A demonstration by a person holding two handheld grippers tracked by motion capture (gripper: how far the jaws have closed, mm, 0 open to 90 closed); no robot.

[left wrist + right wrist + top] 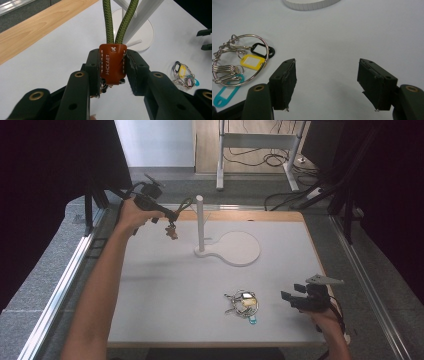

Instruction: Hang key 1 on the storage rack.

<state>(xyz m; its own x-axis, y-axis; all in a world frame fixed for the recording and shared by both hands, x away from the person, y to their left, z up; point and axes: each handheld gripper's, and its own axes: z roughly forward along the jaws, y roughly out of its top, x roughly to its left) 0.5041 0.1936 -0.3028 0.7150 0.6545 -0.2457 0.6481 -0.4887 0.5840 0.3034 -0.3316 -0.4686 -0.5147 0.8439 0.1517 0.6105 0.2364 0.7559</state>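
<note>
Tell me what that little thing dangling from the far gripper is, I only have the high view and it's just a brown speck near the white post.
Observer: The left gripper is shut on a brown leather tag, stitched in white, with a green cord loop running up from it.
Operator: And the pile lying on the table?
Observer: A big metal ring carrying black, yellow and teal plastic key tags, plus small clips.
Operator: Is the near gripper grabbing that?
Observer: No. The right gripper has its jaws wide open over bare table, with the ring off to one side.
</note>
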